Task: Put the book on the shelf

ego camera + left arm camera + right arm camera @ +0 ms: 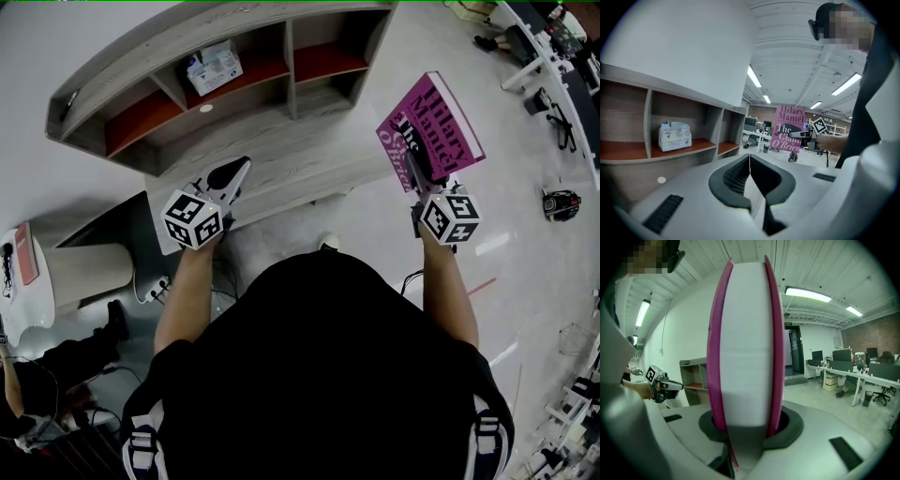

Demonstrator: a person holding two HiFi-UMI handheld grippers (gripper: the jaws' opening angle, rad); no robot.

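A pink hardback book (433,129) stands upright with my right gripper (419,167) shut on its lower edge, out to the right of the shelf. In the right gripper view its white page edge (744,343) fills the space between the jaws. The grey wooden shelf (234,98) with red-brown boards lies ahead. My left gripper (232,176) hovers over the shelf's front ledge, jaws together and empty. In the left gripper view, the left gripper (749,158) has its pads meeting, and the book (789,127) shows far right.
A white box (215,67) sits in a middle compartment of the shelf; the other compartments (326,58) look bare. A white counter (23,272) and cables lie at the left. Office desks (848,373) stand far off on the open floor.
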